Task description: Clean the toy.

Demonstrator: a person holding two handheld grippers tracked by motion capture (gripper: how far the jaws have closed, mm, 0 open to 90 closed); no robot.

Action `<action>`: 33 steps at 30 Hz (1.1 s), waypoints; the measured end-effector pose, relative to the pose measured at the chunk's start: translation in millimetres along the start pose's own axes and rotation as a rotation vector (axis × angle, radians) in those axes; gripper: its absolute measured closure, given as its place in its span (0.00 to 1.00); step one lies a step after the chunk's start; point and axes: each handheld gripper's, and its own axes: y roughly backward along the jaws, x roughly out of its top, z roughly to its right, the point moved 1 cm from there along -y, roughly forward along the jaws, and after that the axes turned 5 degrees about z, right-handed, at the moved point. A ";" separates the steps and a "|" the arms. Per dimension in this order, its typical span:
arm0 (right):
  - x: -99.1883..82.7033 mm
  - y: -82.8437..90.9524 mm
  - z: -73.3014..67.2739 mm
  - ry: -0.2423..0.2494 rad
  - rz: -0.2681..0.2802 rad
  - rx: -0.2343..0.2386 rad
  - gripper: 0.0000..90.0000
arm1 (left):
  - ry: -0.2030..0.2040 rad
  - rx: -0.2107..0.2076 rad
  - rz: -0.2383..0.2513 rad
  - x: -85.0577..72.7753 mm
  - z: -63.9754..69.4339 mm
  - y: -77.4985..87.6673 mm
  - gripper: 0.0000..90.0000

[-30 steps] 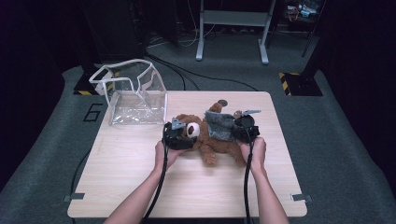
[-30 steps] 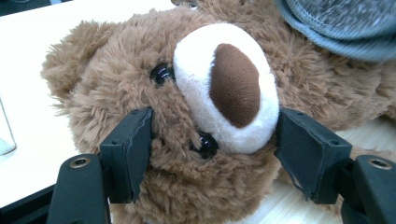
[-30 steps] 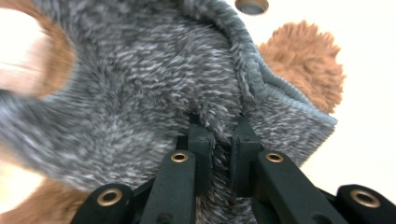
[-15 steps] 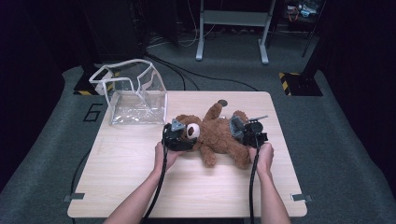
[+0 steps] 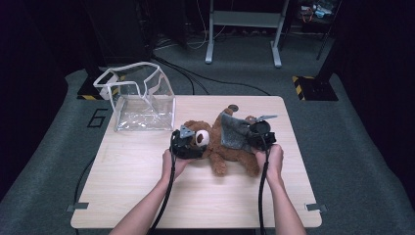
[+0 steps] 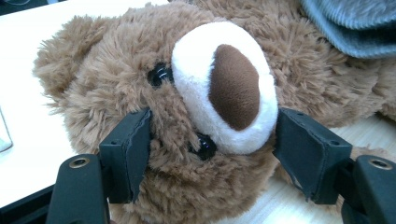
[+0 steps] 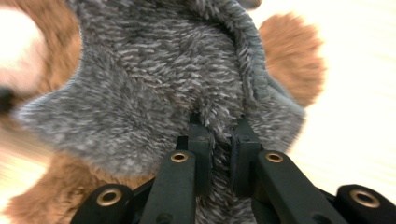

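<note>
— Teddy bear [image 5: 222, 147], brown, flat on its back on the counter [image 5: 147, 196], head toward the left gripper [image 5: 185, 145], legs toward the person's side. Agreed?

— Agreed. Head caught between the left gripper's jaws, seen close in the left gripper view: one pad [image 6: 133, 144] pressed into the fur by the eye, the other just beside the white muzzle. Clamped on the teddy bear's head, jaws fairly wide around it.

— And the right gripper [image 7: 218, 144]?

— Pinched nearly together on a fold of the grey fleece vest [image 7: 154, 79], right at the fingertips. Fabric bunched between the two black jaws, rest of the vest spread just beyond them, over the brown belly. Somewhat blurred in the right gripper view.

— Same from above?

— Yes: right gripper [image 5: 259, 134] at the far side of the vest [image 5: 234, 133] from the left one, vest lifted off the body a little there. Left hand [image 5: 172, 164] and right hand [image 5: 270, 159] close behind their grippers, forearms in from the near edge.

— Anything else nearby?

— Clear plastic bag [image 5: 142, 100], open and standing, beyond and outward of the left gripper, near but apart from the teddy bear. Black cables trailing back from both grippers along the forearms.
</note>
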 end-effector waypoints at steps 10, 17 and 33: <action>-31.0 -36.0 32.7 -0.075 -0.131 -0.086 0.91 | -0.001 -0.002 0.001 -0.4 0.5 0.4 0.33; -35.4 -10.1 52.1 -0.138 -0.065 -0.091 0.91 | -0.011 0.007 -0.004 -0.3 1.0 -0.6 0.33; -28.9 3.1 -1.1 0.035 -0.053 -0.035 0.91 | -0.003 0.041 -0.033 1.9 3.5 -4.4 0.35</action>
